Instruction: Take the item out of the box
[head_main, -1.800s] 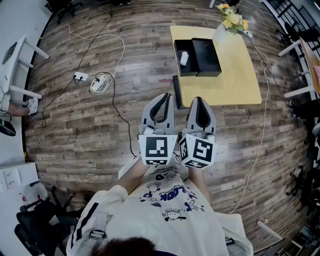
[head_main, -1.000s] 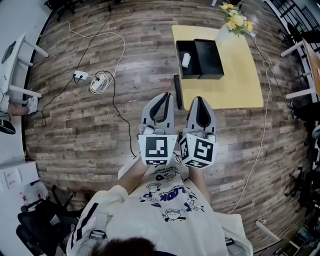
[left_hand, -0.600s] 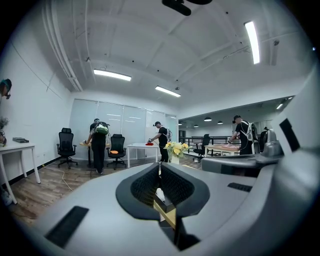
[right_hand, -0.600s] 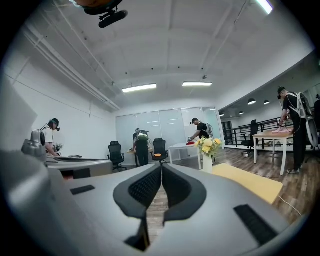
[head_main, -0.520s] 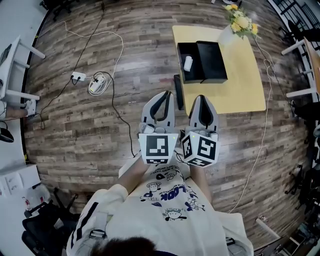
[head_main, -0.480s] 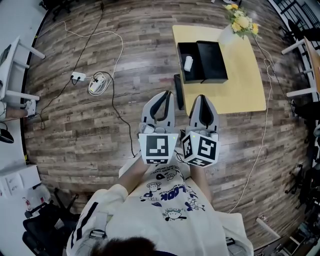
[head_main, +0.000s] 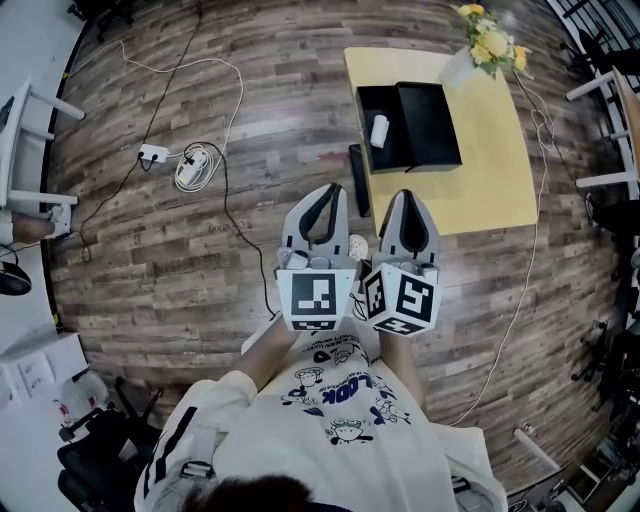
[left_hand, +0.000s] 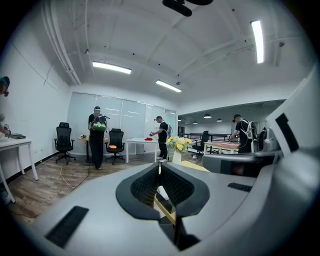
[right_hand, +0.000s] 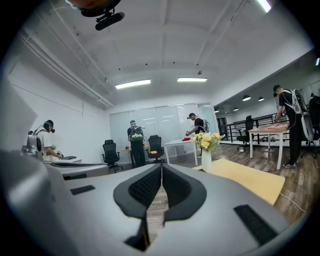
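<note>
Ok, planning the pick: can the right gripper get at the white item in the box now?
Probably not yet: the right gripper is shut and short of the open black box, though nothing covers the white item.

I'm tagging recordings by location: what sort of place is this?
Probably an open-plan office or lab: office chairs, a white desk with a person standing at it, and ceiling strip lights.

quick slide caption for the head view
Left claw and right claw, both shut, near a yellow table; white item lies in the black box
</note>
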